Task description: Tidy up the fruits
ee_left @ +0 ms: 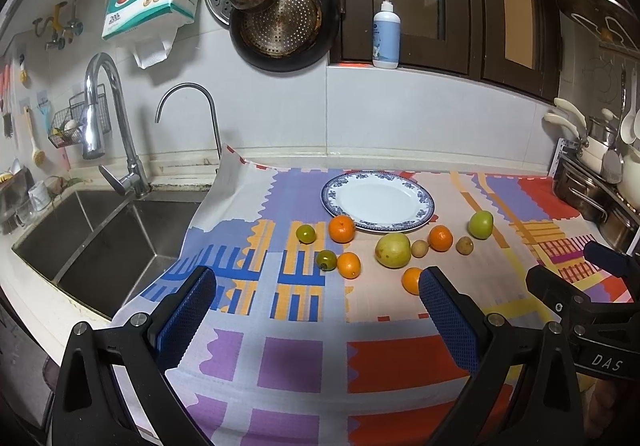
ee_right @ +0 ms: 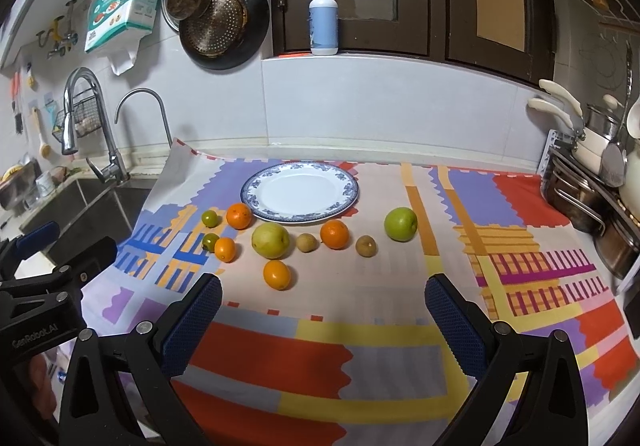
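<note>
- Left wrist view: the left gripper (ee_left: 316,306) is held above the patterned cloth (ee_left: 288,358), its blue-padded fingers spread wide with nothing between them.
- A blue-rimmed plate (ee_left: 424,202) is seen on the cloth beyond the gripper, bare of fruit.
- The fruits are scattered on the cloth in front of the plate: an orange (ee_left: 342,229) is set touching or just beside the plate's near-left rim, with two small green fruits (ee_left: 306,234) and another orange (ee_left: 349,265) left of centre.
- A large yellow-green pear (ee_left: 393,250) is placed near the middle; a small brown fruit (ee_left: 419,248), an orange (ee_left: 440,238) and a second small brown fruit (ee_left: 464,245) are lined up to its right, and a green apple (ee_left: 481,224) is found farthest right.
- One more orange (ee_left: 412,280) is partly hidden behind the right finger pad (ee_left: 448,322).
- A steel sink (ee_left: 100,234) with a tap is seen to the left; part of the right gripper (ee_left: 600,286) is caught at the right edge.
- Right wrist view: the right gripper (ee_right: 322,310) is likewise held over the cloth (ee_right: 320,366) with its fingers parted and empty.
- The plate (ee_right: 256,198) is seen straight ahead, and the pear (ee_right: 271,240), the apple (ee_right: 401,224) and the nearest orange (ee_right: 277,275) lie on the cloth between plate and gripper.
- The left gripper (ee_right: 60,246) is glimpsed at the left edge; its jaws are probably parted, though little of them shows here.
</note>
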`<state>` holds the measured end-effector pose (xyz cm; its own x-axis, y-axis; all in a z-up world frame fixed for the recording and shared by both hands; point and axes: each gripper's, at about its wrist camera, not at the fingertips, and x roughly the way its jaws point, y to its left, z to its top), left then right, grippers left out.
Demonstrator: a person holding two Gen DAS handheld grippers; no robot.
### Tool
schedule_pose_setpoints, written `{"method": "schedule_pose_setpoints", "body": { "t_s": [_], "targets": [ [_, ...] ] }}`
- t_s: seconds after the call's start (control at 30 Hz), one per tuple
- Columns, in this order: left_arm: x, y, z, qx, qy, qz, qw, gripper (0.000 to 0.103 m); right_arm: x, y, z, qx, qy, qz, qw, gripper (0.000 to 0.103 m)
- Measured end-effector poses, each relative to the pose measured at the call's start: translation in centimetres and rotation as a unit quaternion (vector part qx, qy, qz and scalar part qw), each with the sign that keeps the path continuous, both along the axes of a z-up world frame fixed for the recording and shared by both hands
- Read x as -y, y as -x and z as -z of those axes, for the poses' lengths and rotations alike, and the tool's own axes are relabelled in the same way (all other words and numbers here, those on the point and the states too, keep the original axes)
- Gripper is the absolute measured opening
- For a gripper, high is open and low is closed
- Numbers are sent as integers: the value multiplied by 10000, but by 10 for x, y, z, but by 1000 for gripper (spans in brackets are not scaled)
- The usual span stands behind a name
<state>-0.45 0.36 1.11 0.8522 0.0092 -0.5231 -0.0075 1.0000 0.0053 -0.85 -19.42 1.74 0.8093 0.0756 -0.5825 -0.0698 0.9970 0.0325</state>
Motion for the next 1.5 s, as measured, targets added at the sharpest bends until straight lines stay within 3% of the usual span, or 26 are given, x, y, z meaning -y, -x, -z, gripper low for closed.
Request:
{"method": "schedule_pose_setpoints", "body": {
  "t_s": [0.73,1.5],
  "targets": [
    [1,0,0,13,4,28,10000,103,-3,-2,0,0,15,-8,10000,102],
    [-5,-28,10,-136,-13,283,9995,103,-10,-23,10,-218,-20,0,9998,102]
  ]
}}
